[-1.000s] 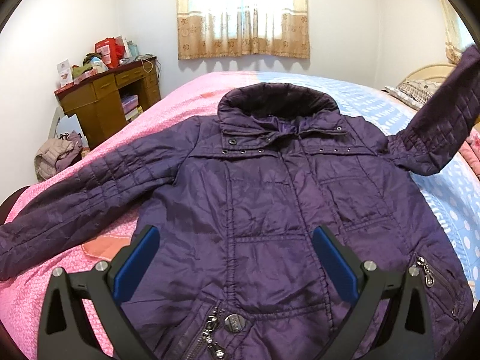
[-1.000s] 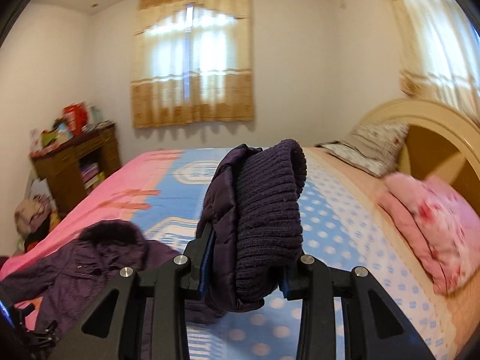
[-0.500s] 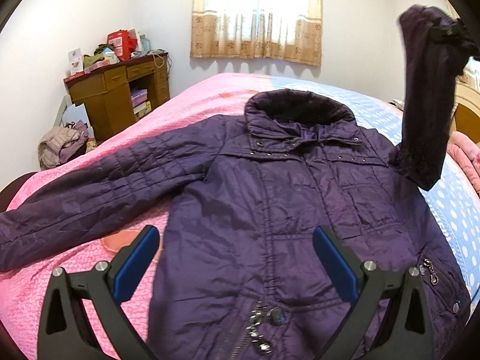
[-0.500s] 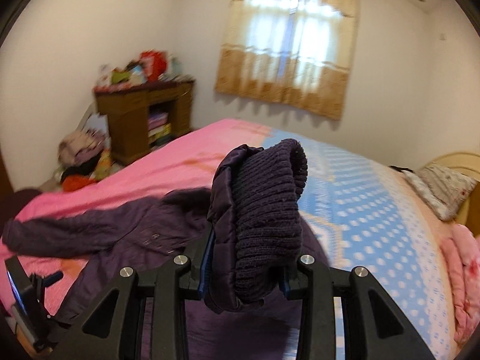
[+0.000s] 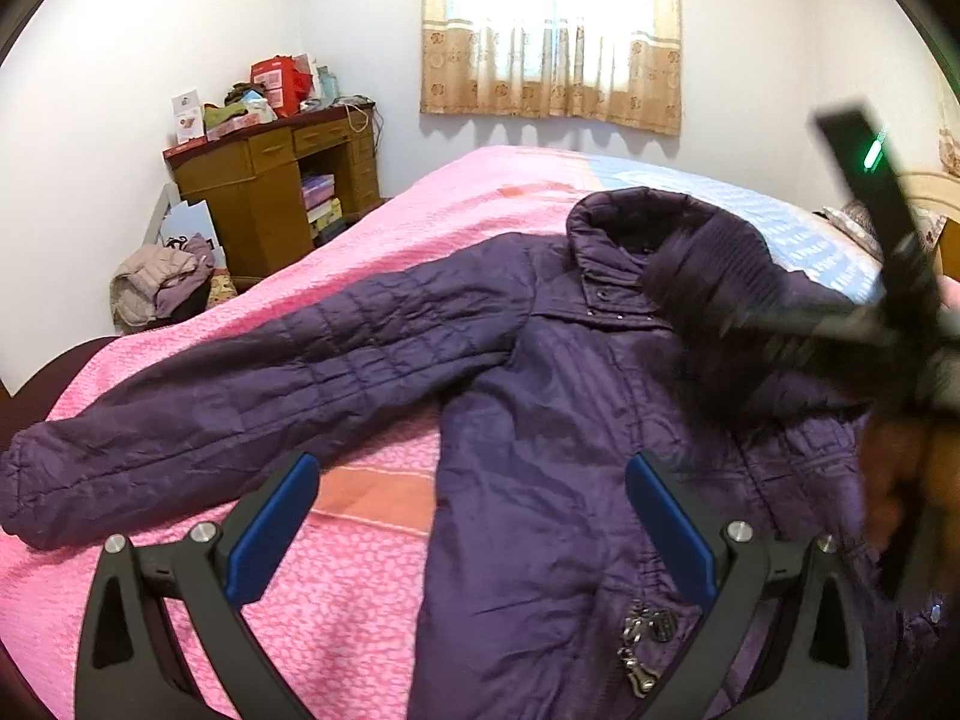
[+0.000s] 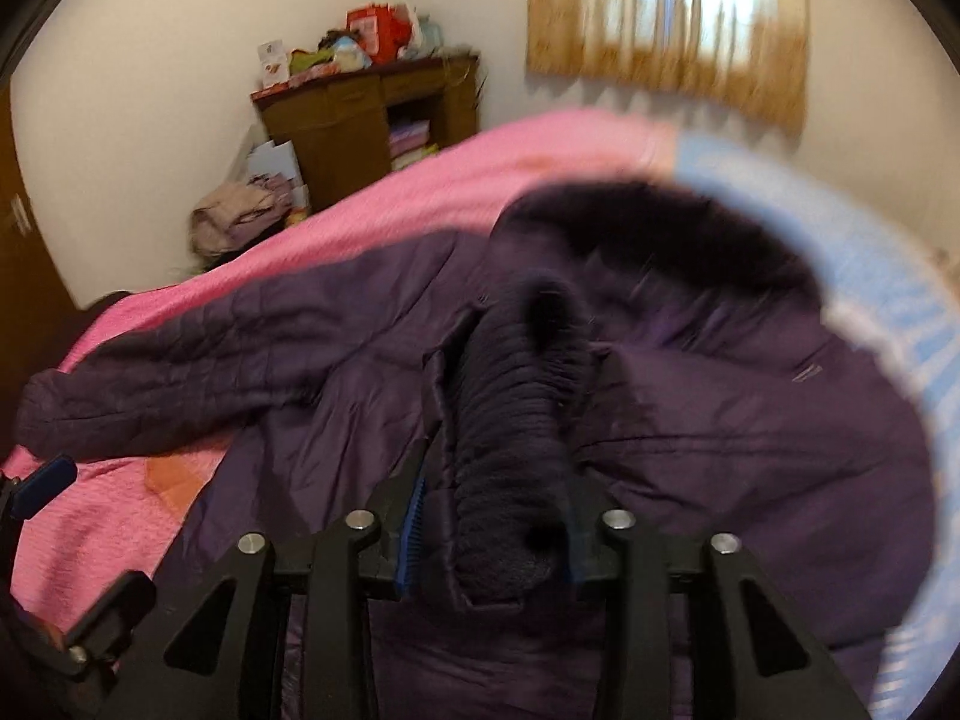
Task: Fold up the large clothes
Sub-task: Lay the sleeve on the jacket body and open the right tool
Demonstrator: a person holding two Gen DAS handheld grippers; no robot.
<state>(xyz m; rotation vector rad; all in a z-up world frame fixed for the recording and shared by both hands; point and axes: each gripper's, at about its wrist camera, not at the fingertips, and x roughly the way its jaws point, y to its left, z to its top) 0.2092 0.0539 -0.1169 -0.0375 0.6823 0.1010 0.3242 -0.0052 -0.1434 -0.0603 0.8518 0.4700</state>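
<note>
A purple quilted jacket (image 5: 540, 420) lies face up on the pink bed cover (image 5: 360, 570), its left sleeve (image 5: 240, 396) stretched out to the side. My right gripper (image 6: 504, 468) holds the other sleeve's knitted cuff (image 6: 510, 420) low over the jacket's chest. Its jaws are opening, with the cuff still between the pads. In the left wrist view that sleeve is a blur (image 5: 720, 300) near the collar. My left gripper (image 5: 471, 468) stands open and empty above the jacket's side edge.
A cluttered wooden desk (image 5: 270, 180) stands against the far wall, with a heap of clothes (image 5: 162, 282) on the floor beside it. The bed cover turns blue with dots (image 5: 810, 246) on the right. A curtained window (image 5: 552, 30) is behind.
The right gripper has swung the raised sleeve down and across onto the jacket's chest. The left gripper has drifted left, from over the front to the jacket's side edge.
</note>
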